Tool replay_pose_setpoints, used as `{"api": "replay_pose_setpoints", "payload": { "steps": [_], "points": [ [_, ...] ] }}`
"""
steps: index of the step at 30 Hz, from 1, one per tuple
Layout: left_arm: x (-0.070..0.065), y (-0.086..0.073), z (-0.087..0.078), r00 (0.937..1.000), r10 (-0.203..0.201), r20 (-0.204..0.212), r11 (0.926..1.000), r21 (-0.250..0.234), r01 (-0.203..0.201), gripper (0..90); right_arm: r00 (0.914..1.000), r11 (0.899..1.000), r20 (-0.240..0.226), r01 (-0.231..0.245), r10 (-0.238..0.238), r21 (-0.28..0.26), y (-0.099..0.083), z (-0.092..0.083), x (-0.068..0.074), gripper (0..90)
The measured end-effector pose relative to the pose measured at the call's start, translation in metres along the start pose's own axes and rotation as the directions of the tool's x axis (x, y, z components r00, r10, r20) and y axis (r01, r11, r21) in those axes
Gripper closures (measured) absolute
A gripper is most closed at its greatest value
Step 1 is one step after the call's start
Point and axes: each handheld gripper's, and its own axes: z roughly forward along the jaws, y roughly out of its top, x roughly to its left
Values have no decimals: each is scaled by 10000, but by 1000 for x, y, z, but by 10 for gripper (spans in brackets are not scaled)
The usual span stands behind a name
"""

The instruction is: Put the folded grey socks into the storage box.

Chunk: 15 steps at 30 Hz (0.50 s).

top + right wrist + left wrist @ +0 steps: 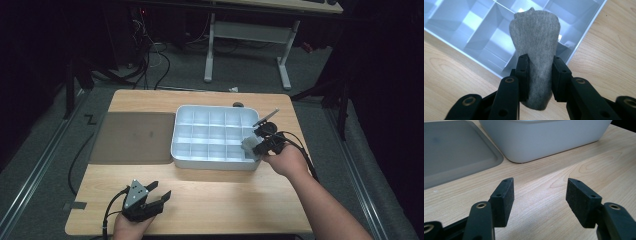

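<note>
**Carrying a rolled grey sock to the divided tray**

Gripping the rolled grey sock (535, 50) across its lower half, the right gripper (540, 75) has both black pads pressed flat into the fabric, so the bundle stands up between the jaws and keeps its rolled shape instead of unfurling. Seen from the high view, the right gripper (257, 145) holds the sock (248, 145) at the near right corner of the white compartment tray (212, 162), over the rim. In the right gripper view the bundle's free end points out over the tray's cells (486, 37), which all look empty; that aim suggests the sock is meant to go end-first into one of the corner compartments, where the dividers would keep it upright and rolled.

The left gripper (152, 196) rests low at the near edge of the wooden table (225, 200), well apart from the tray. Its jaws stand wide apart with only bare table between them, as the left gripper view shows (540, 195); it seems parked out of the way. A flat grey lid (134, 137) lies just beside the tray on its left, probably set there to leave the compartments open for filling.
</note>
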Motion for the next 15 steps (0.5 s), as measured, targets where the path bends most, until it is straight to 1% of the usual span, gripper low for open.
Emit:
{"api": "replay_pose_setpoints", "payload": {
  "steps": [2, 3, 9, 10, 11, 15],
  "points": [
    [0, 0, 0, 10000, 4, 1, 10000, 2, -4, 405, 9999, 9996, 47, -97, 96, 253, 1, 4, -1, 720],
    [0, -1, 0, 10000, 1, 17, 10000, 10, -1, 405, 9998, 9994, 47, -172, 171, 289, 1, 6, -1, 720],
    [1, 0, 0, 10000, 5, 13, 10000, -13, -5, 405, 9992, 9983, 370, -196, 176, 553, 4, 16, 0, 725],
    [1, 0, 0, 10000, -2, 13, 10000, -20, 2, 404, 9987, 9974, 428, -298, 270, 654, 5, 18, 2, 727],
    [1, 0, -1, 10000, -2, 10, 10000, -23, 2, 404, 9989, 9975, 461, -128, 96, 699, 5, 20, 1, 728],
    [2, 0, -1, 10000, -2, 5, 10000, -16, 2, 404, 9977, 9950, 659, 120, -186, 987, 7, 31, 5, 732]
  ]
}}
